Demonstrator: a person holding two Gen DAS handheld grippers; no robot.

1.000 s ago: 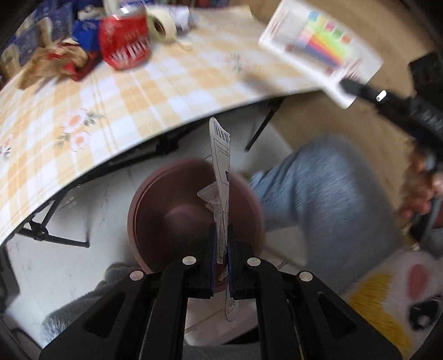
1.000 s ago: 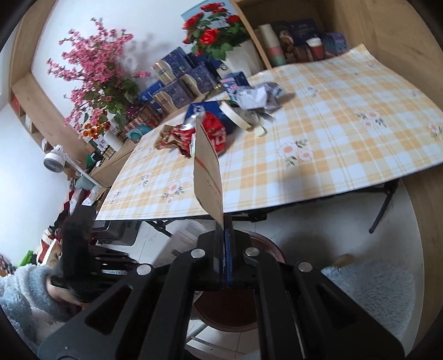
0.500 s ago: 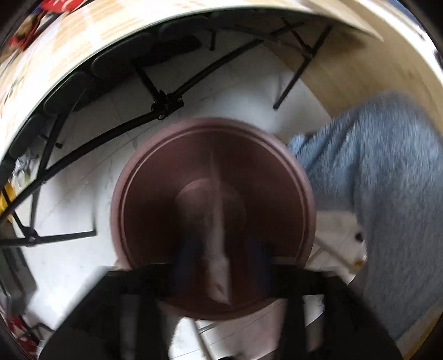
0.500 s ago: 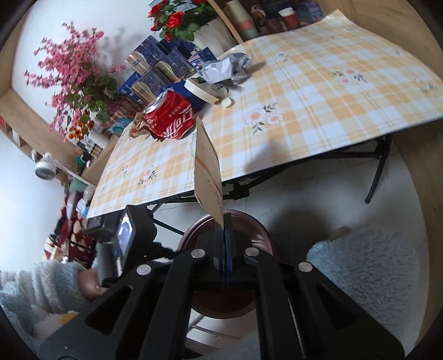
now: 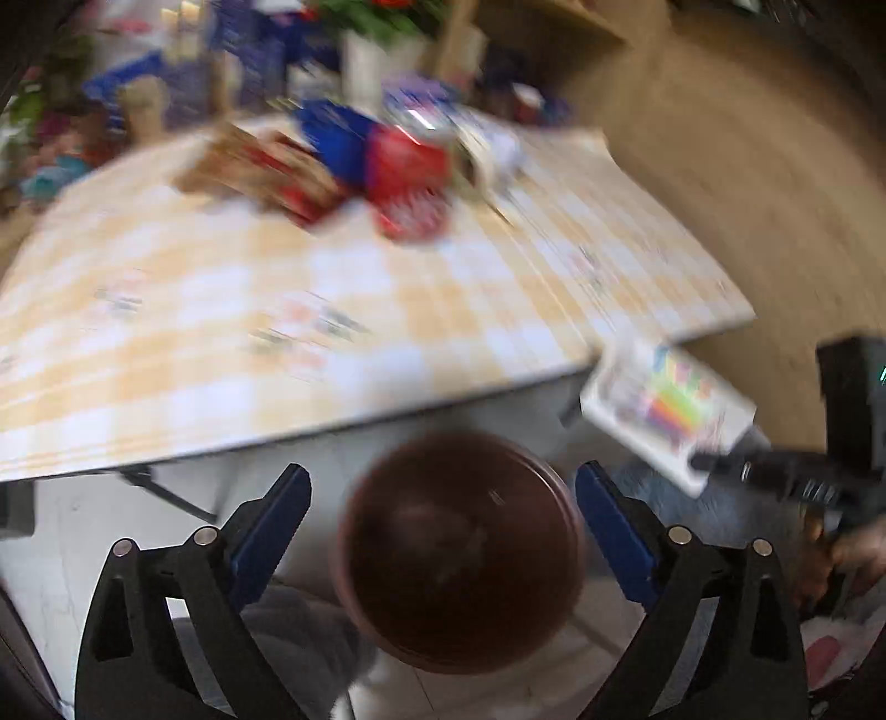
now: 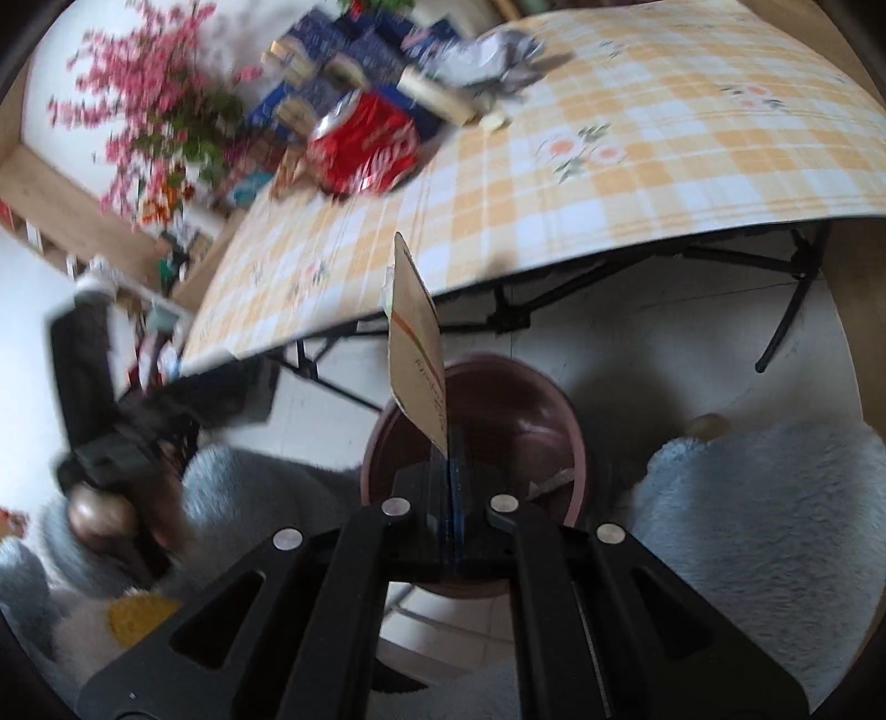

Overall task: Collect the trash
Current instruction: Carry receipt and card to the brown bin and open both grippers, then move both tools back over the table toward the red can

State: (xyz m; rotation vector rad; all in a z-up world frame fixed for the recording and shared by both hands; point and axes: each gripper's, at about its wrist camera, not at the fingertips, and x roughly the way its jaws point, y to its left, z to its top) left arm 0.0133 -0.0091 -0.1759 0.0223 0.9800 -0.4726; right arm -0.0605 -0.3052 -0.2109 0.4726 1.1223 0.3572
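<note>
A dark red round bin (image 5: 459,548) stands on the floor below the table edge; it also shows in the right wrist view (image 6: 515,410). My left gripper (image 5: 443,498) is open and empty above the bin. My right gripper (image 6: 451,476) is shut on a flat card package (image 6: 415,343) and holds it upright over the bin. The same package with coloured stripes (image 5: 670,410) shows at the right of the left wrist view. A red can (image 6: 365,144), a tape roll (image 6: 437,97), crumpled foil (image 6: 493,52) and a brown wrapper (image 5: 260,166) lie on the checked table (image 6: 637,149).
Black folding table legs (image 6: 786,310) stand behind the bin. My legs in blue fleece (image 6: 769,515) flank the bin. Blue boxes and flowers (image 6: 160,127) crowd the table's far side. A wooden wall (image 5: 747,138) runs on the right.
My left gripper opened and let go of its white paper slip, then swung up from the bin toward the table. My right gripper lowered the card package closer over the bin.
</note>
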